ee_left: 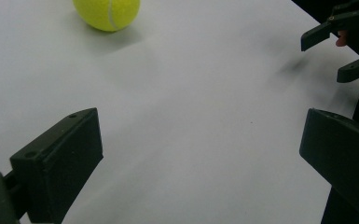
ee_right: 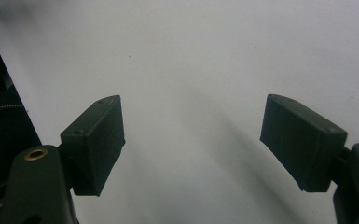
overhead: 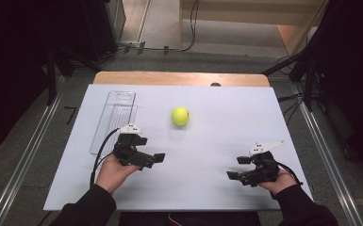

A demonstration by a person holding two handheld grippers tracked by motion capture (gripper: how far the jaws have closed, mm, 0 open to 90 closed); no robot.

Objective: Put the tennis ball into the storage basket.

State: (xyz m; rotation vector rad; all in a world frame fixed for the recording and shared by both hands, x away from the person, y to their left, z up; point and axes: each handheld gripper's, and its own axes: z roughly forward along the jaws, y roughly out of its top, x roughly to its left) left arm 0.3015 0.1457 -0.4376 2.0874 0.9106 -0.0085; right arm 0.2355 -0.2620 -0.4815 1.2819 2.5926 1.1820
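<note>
A yellow-green tennis ball (overhead: 180, 116) rests on the white table top (overhead: 217, 99), a little behind the middle; it also sits at the top of the left gripper view as the ball (ee_left: 106, 13). My left gripper (overhead: 150, 149) is held low at the front left, jaws wide apart and empty, pointing right, with the ball ahead of it and off to one side. In its own view the left gripper (ee_left: 200, 149) frames bare table. My right gripper (overhead: 237, 167) is at the front right, open and empty, pointing left. The right gripper (ee_right: 193, 135) has only white surface between its jaws.
A clear plastic tray (overhead: 115, 120) lies along the left side of the table, behind the left hand. The table's wooden far edge (overhead: 179, 78) is beyond the white sheet. Dark stands and cables ring the table on the floor.
</note>
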